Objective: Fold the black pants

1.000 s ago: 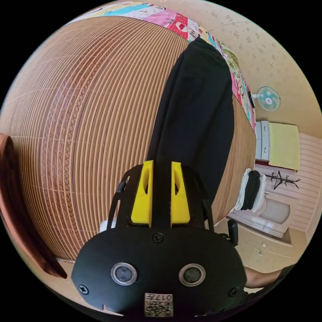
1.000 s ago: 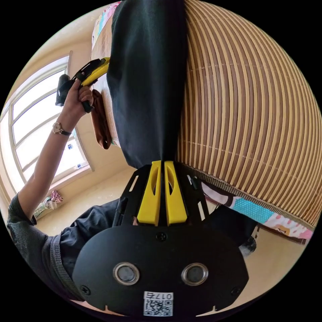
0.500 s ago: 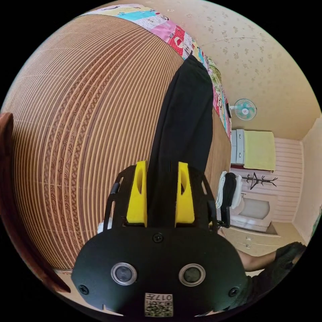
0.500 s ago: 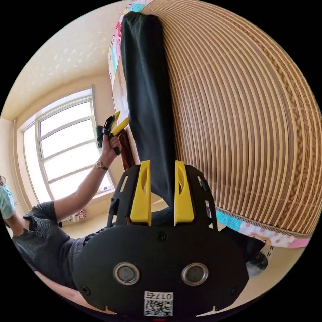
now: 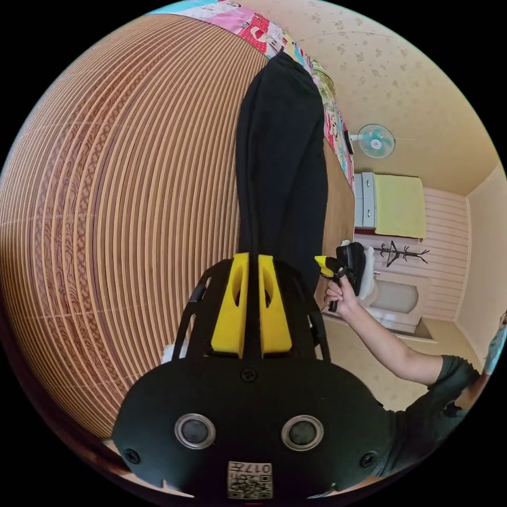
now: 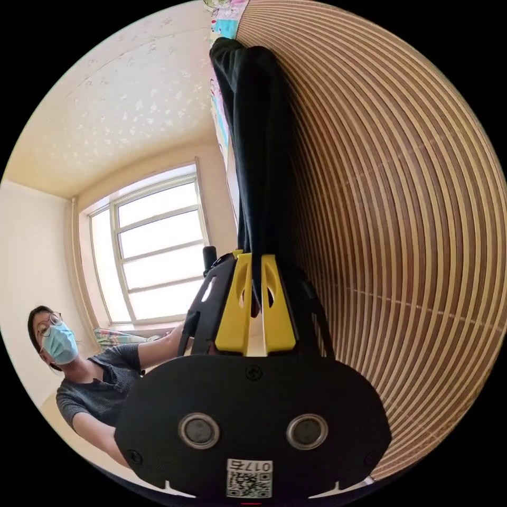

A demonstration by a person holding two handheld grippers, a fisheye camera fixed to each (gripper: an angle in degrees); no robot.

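On the striped bamboo slat mat (image 5: 121, 200) the long black fabric pants (image 5: 280, 158) lie as a narrow strip close to the mat's edge, the far end by the patchwork quilt border (image 5: 253, 26). Left yellow-jawed gripper (image 5: 252, 264) is clenched on the near end of the pants. Right yellow-jawed gripper (image 6: 256, 261) is likewise clamped on the cloth, which rises off the mat between its jaws. Broad bare mat lies open beside the strip. Beyond the edge, a white wall fan (image 5: 375, 140) and a window (image 6: 153, 248) are seen.
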